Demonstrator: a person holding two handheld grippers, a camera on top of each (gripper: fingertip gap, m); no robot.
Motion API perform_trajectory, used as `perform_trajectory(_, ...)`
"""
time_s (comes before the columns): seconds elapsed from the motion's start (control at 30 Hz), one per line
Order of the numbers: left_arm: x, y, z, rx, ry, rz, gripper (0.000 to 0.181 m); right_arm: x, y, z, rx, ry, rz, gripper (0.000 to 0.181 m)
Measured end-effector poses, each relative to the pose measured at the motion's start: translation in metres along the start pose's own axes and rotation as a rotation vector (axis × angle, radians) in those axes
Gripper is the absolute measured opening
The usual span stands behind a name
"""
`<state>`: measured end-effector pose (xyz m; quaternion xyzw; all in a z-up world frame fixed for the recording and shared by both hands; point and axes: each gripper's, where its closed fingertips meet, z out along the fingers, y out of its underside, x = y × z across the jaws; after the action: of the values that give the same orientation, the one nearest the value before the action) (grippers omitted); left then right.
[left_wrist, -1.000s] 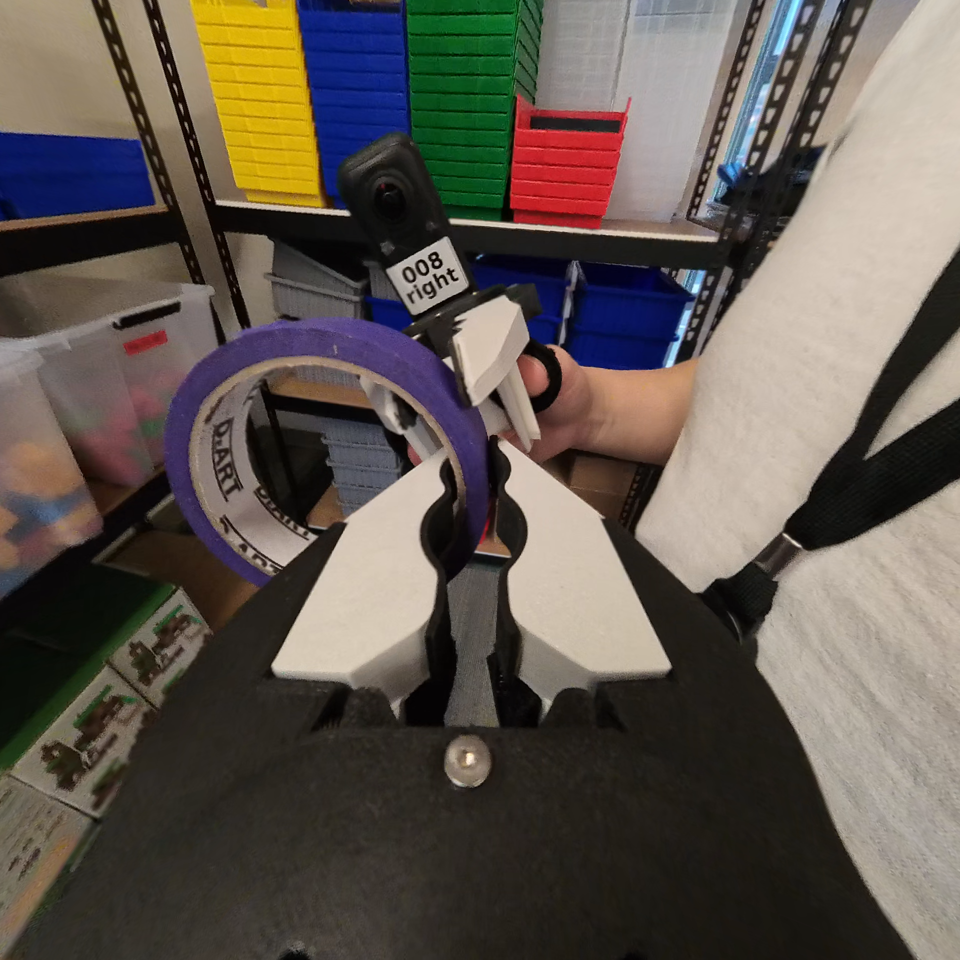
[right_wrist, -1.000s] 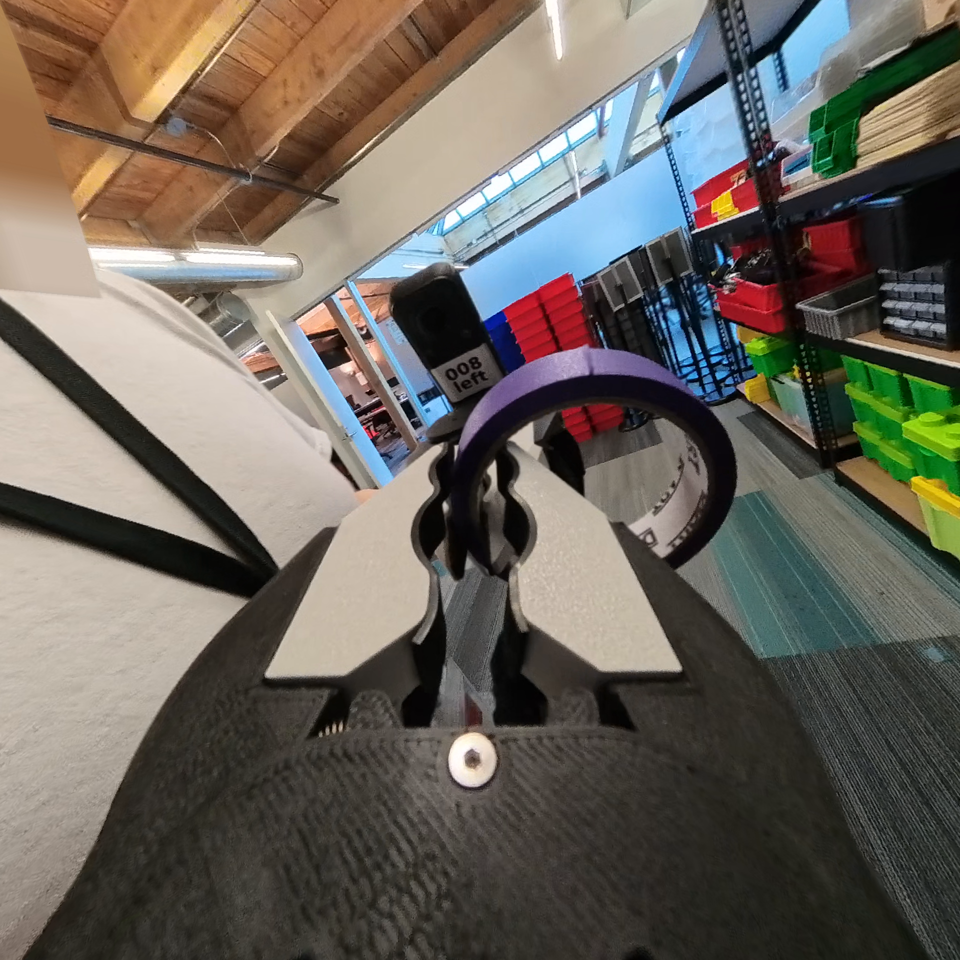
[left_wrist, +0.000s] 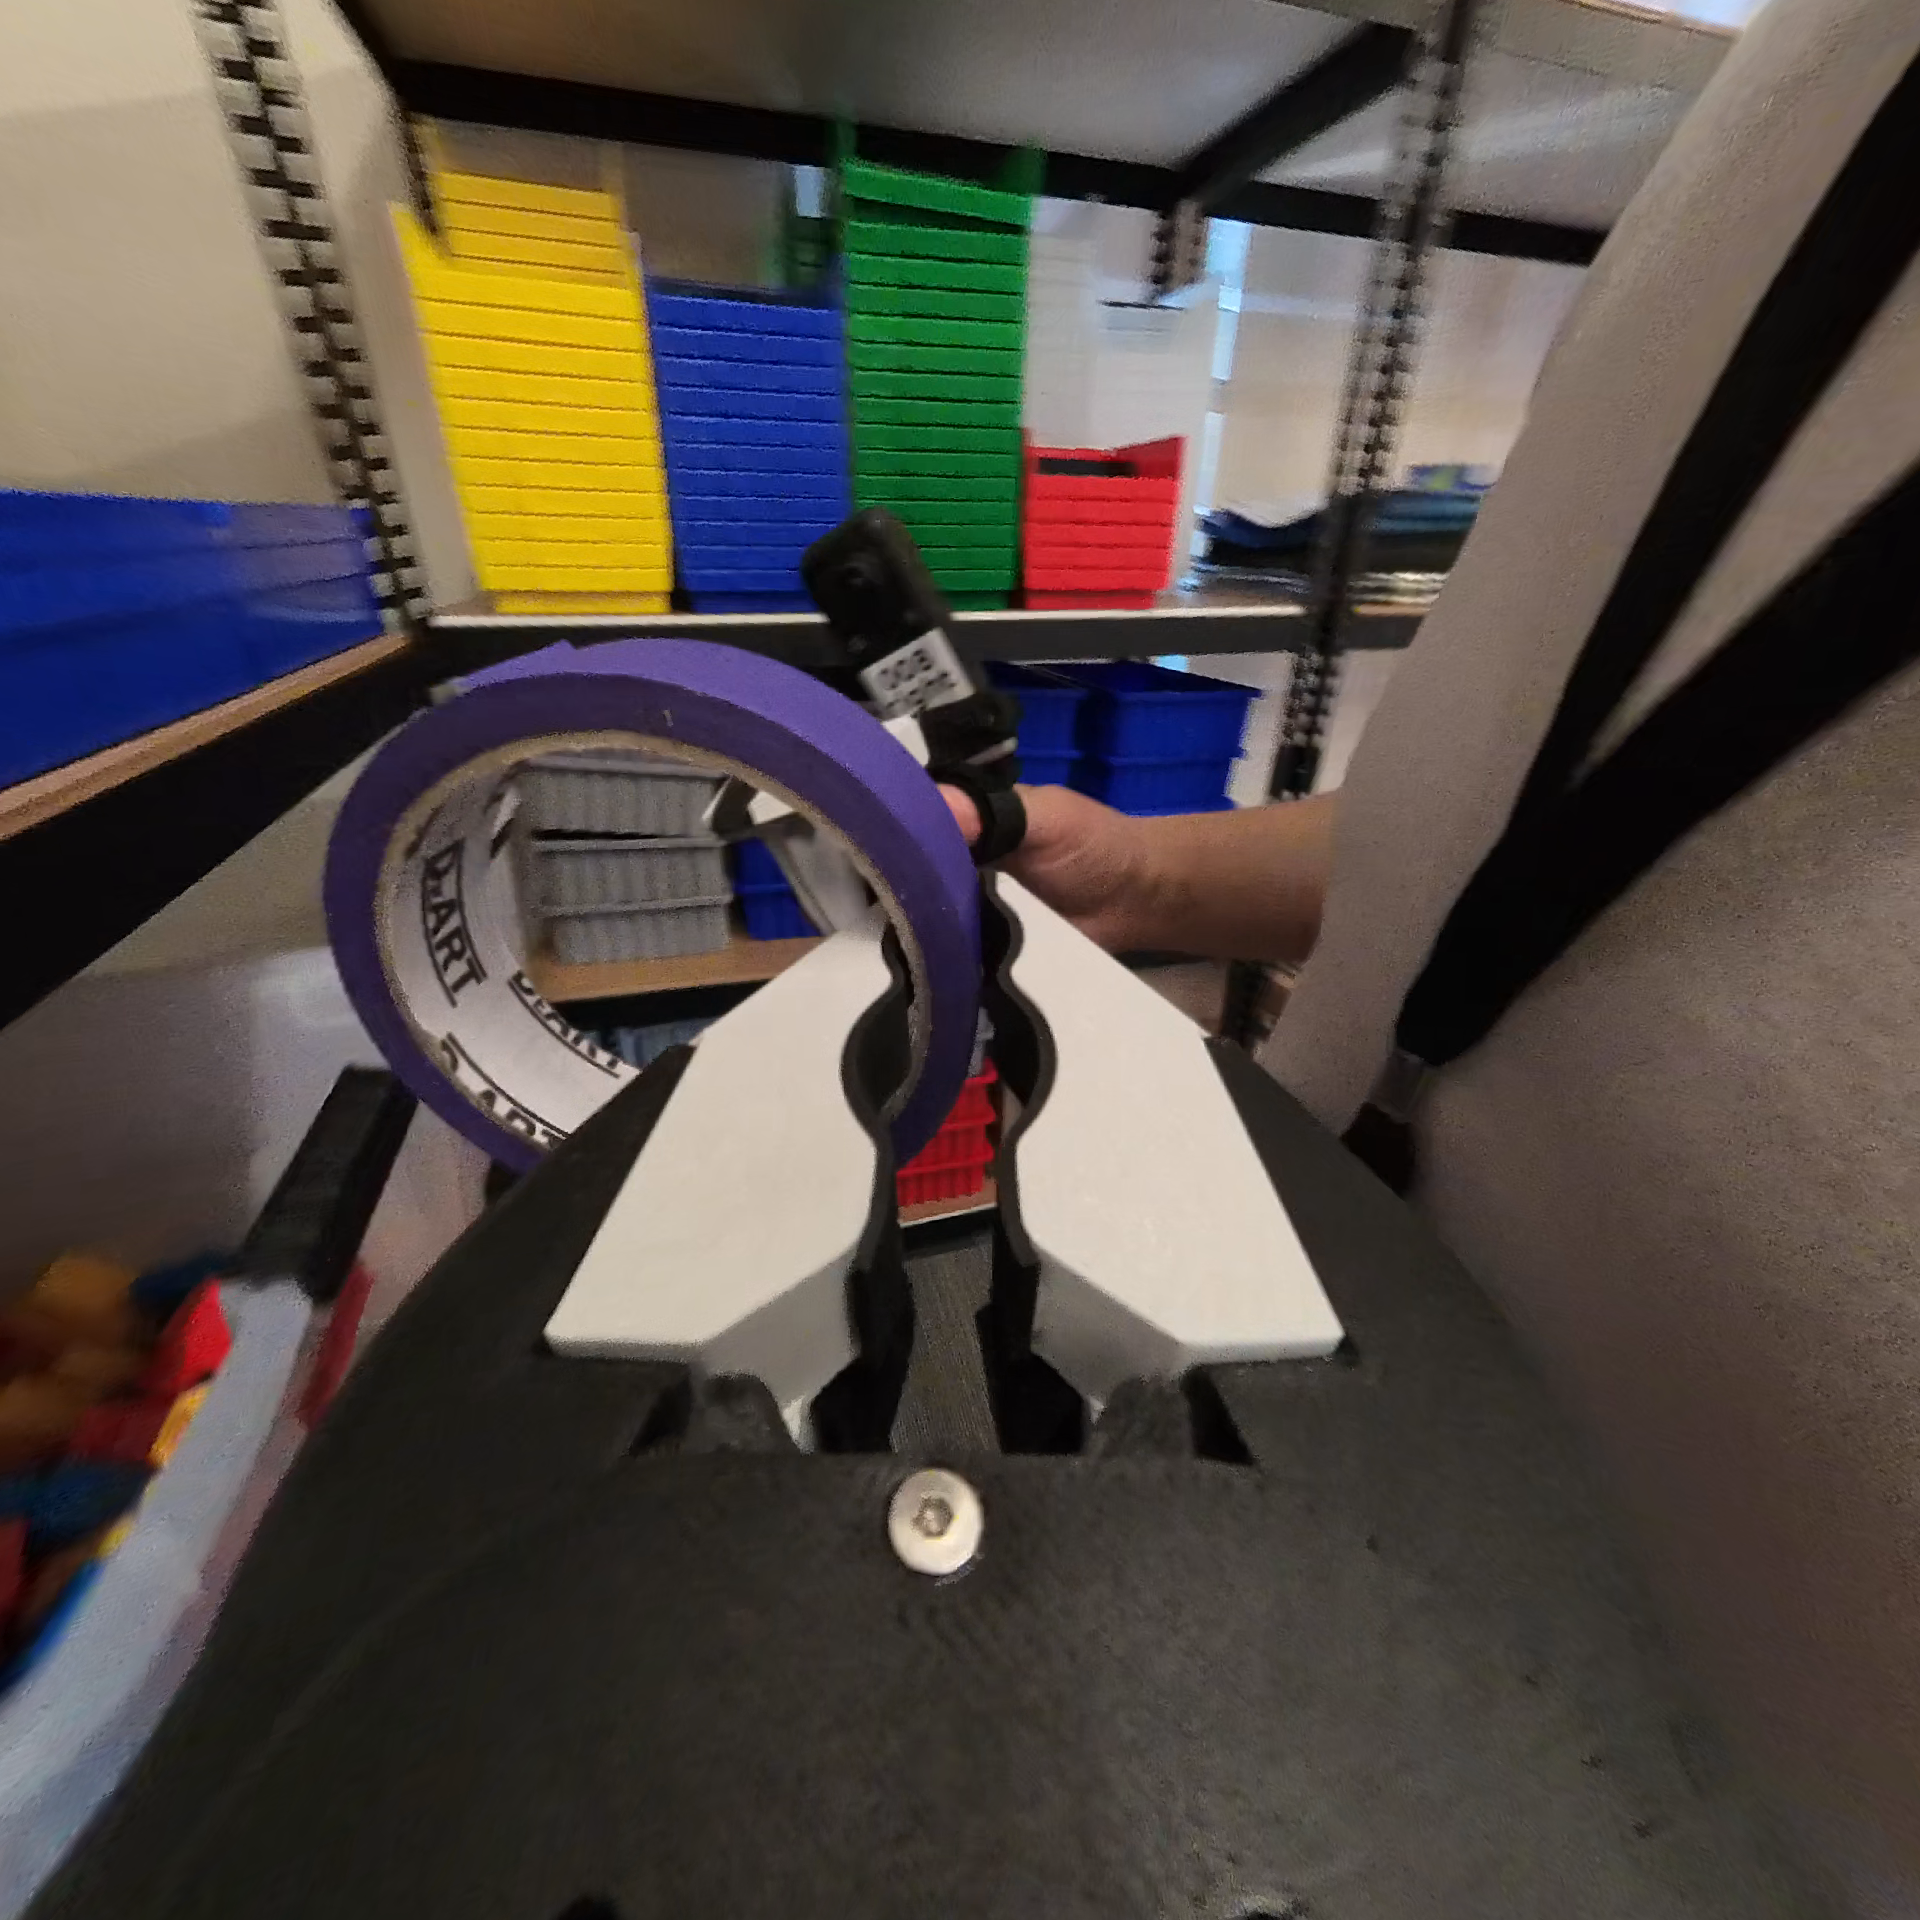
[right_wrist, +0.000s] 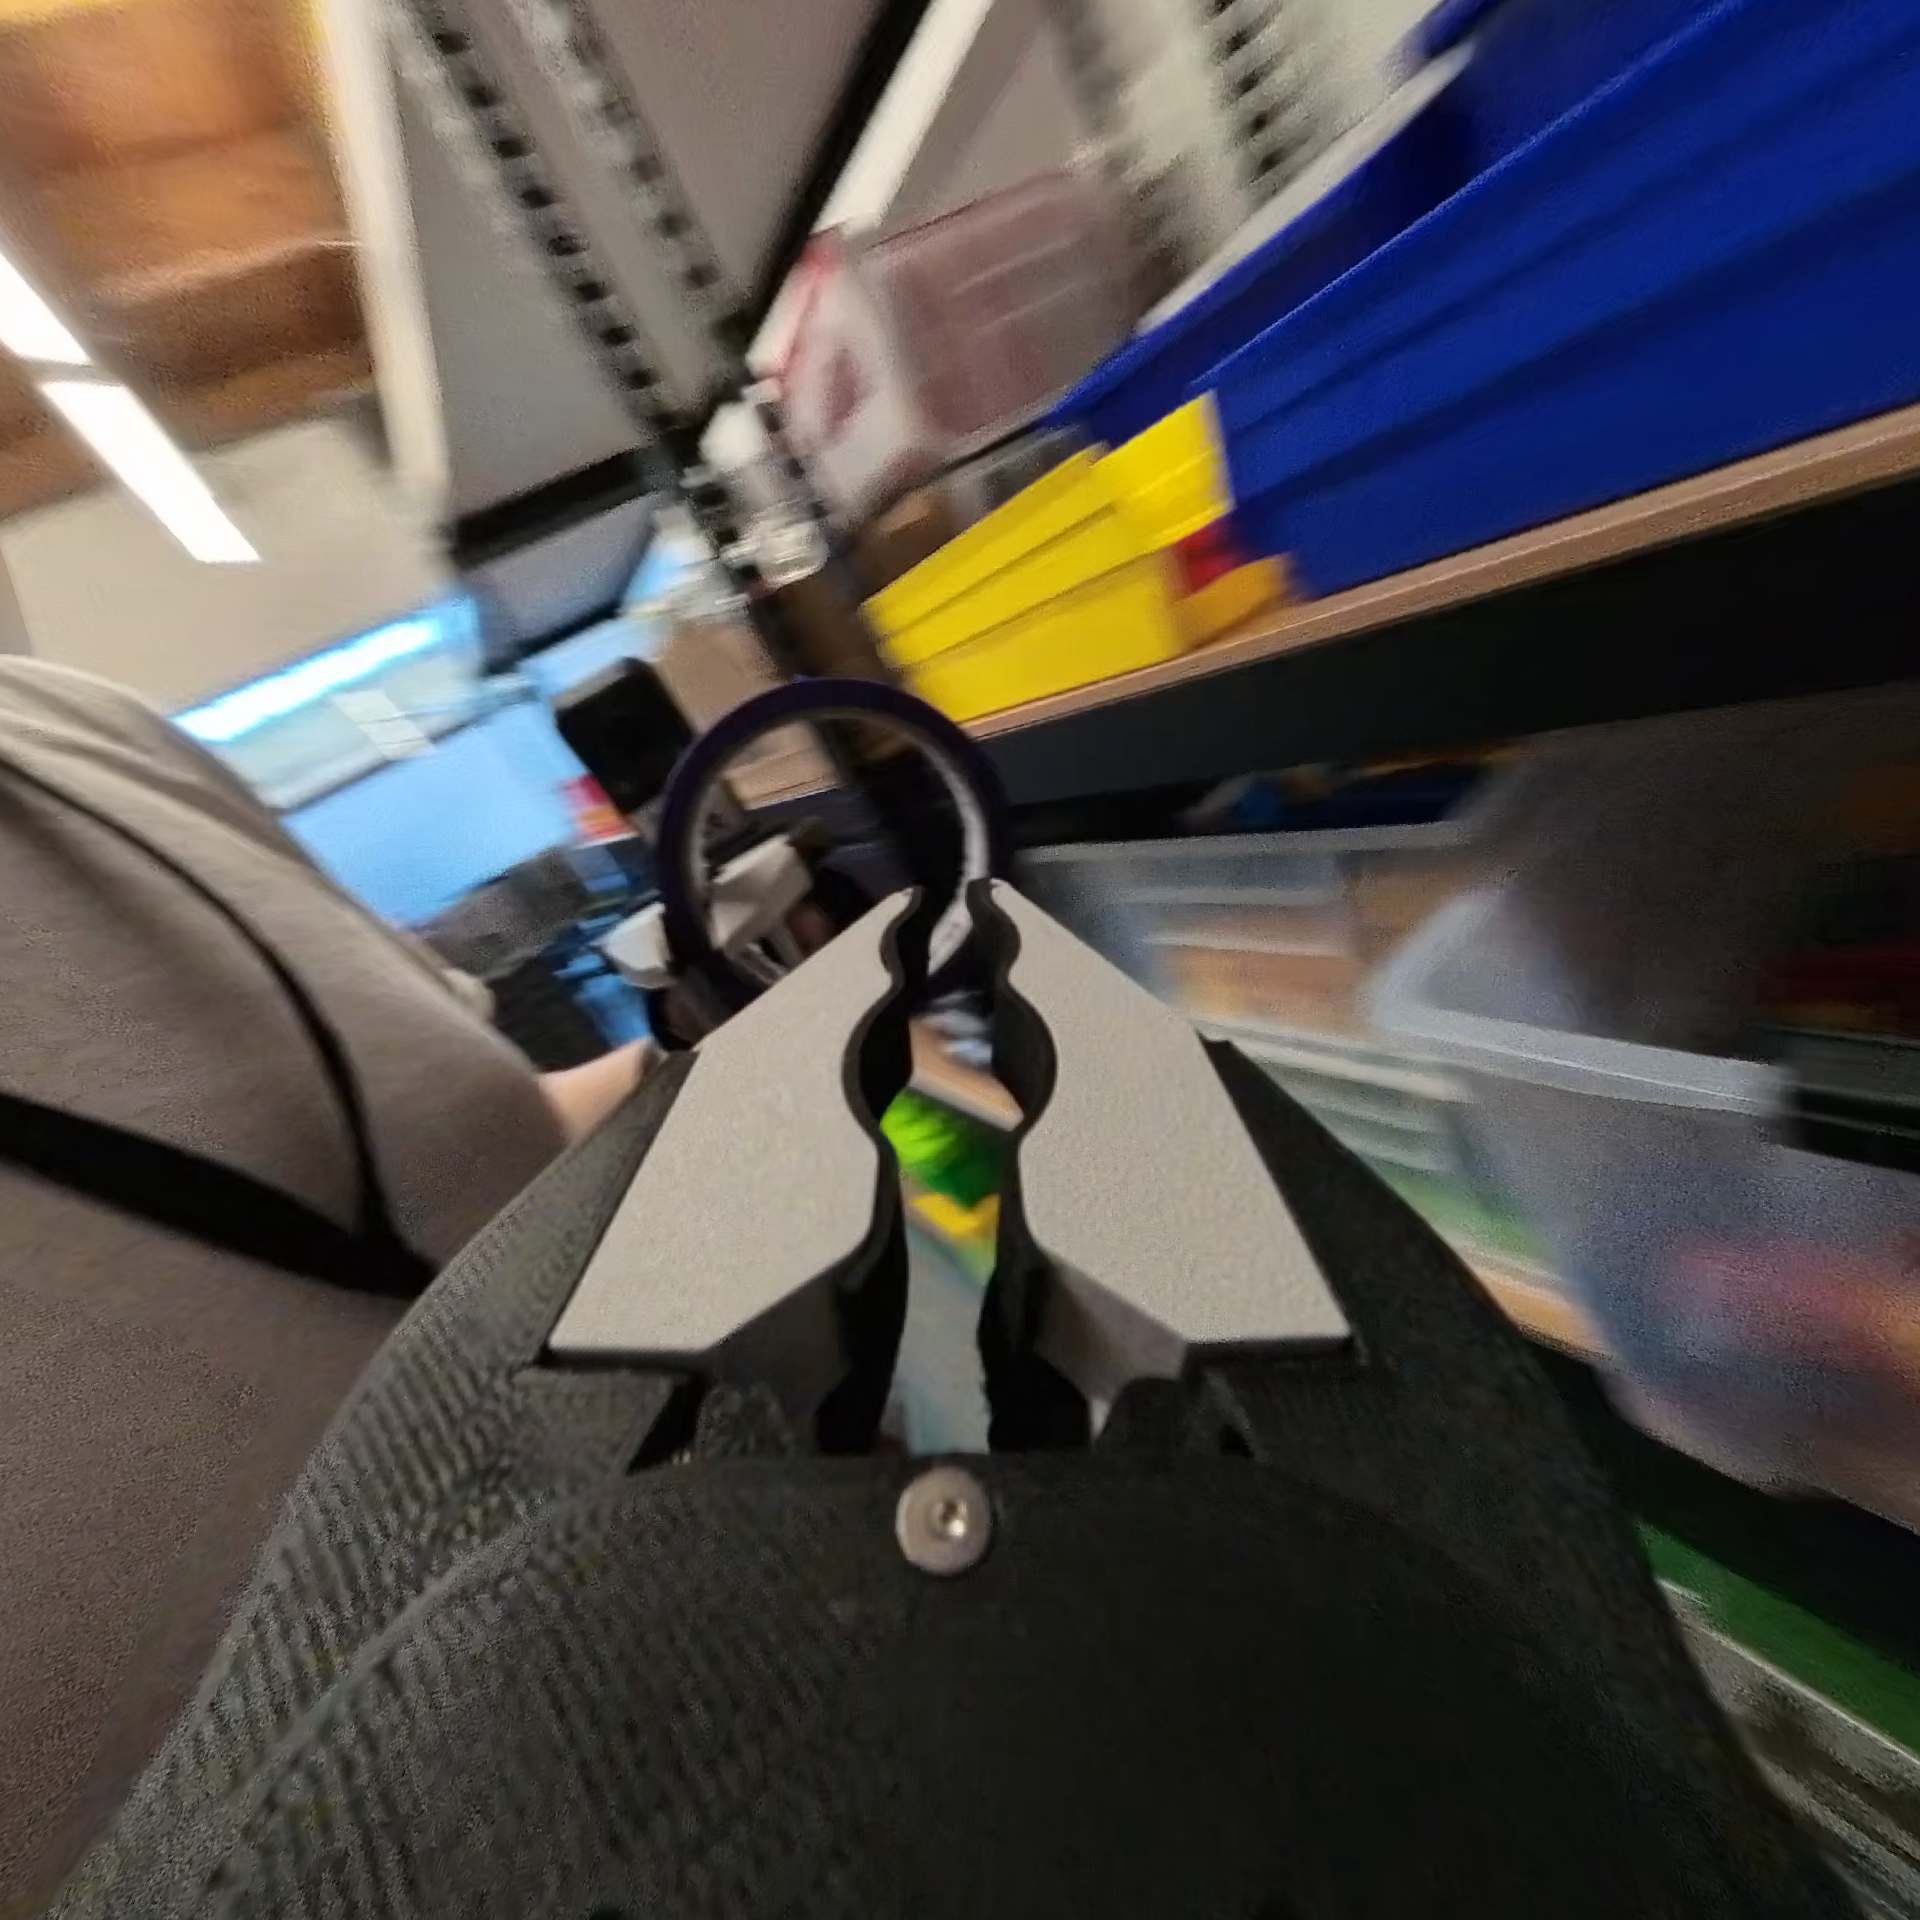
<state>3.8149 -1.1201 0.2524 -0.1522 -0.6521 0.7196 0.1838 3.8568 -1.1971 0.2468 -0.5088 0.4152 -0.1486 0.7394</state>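
The purple roll of masking tape (left_wrist: 665, 717), held upright in the air, is pinched through its wall by the left gripper (left_wrist: 940, 940), one finger inside the ring. The right gripper (right_wrist: 943, 902) has its jaws slightly parted and holds nothing, just short of the roll. Stacked coloured plastic bins (left_wrist: 748, 436) line the metal shelf (left_wrist: 1091, 623) behind.

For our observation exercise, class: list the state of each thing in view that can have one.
Purple roll of masking tape: on edge, wall clamped by left gripper.
Left gripper: shut on the tape.
Right gripper: fingertips at the roll's rim; grip unclear through blur.
Yellow plastic bins: stacked on the shelf.
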Motion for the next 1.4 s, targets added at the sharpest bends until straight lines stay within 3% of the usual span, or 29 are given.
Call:
perform_trajectory(0.1, -0.02, -0.008, 0.02, -0.002, 0.14, 0.042, 0.007, 0.017, -0.031, -0.068, 0.087, 0.436, -0.185, 0.001)
perform_trajectory(0.2, -0.023, -0.02, 0.045, 0.033, 0.232, 0.067, 0.007, 0.002, -0.061, -0.161, 0.174, 0.904, -0.346, 0.0)
perform_trajectory(0.33, -0.016, -0.02, 0.076, -0.021, 0.239, 0.183, 0.007, -0.069, -0.077, -0.282, 0.294, 1.359, -0.497, 0.0)
perform_trajectory(0.43, 0.016, -0.026, 0.09, -0.039, 0.298, 0.191, 0.007, -0.135, -0.068, -0.36, 0.388, 1.595, -0.568, 0.0)
perform_trajectory(0.6, 0.096, -0.035, 0.117, -0.006, 0.365, 0.158, 0.007, -0.234, -0.026, -0.474, 0.39, 1.869, -0.631, 0.007)
perform_trajectory(0.73, 0.16, -0.04, 0.146, 0.051, 0.292, 0.13, 0.007, -0.299, 0.016, -0.558, 0.184, 2.058, -0.694, 0.028)
perform_trajectory(0.8, 0.185, -0.042, 0.155, 0.067, 0.239, 0.119, 0.007, -0.316, 0.046, -0.599, 0.047, 2.094, -0.625, 0.037)
perform_trajectory(0.87, 0.208, -0.044, 0.16, 0.054, 0.208, 0.118, 0.007, -0.328, 0.069, -0.633, 0.01, 2.083, -0.566, 0.04)
perform_trajectory(1.03, 0.245, -0.056, 0.149, 0.003, 0.107, 0.115, 0.007, -0.322, 0.135, -0.718, 0.145, 2.101, -0.336, 0.041)
perform_trajectory(1.1, 0.256, -0.056, 0.134, 0.006, 0.049, 0.105, 0.007, -0.294, 0.138, -0.7, 0.248, 2.001, -0.355, 0.038)
perform_trajectory(1.13, 0.261, -0.051, 0.124, -0.003, 0.018, 0.09, 0.007, -0.279, 0.129, -0.671, 0.277, 1.917, -0.411, 0.036)
perform_trajectory(1.27, 0.287, -0.02, 0.065, -0.037, -0.149, -0.033, 0.007, -0.22, 0.107, -0.491, 0.07, 1.537, -0.699, 0.032)
perform_trajectory(1.4, 0.323, 0.002, -0.031, -0.03, -0.413, -0.104, 0.007, -0.201, 0.14, -0.333, -0.016, 1.116, -0.635, 0.033)
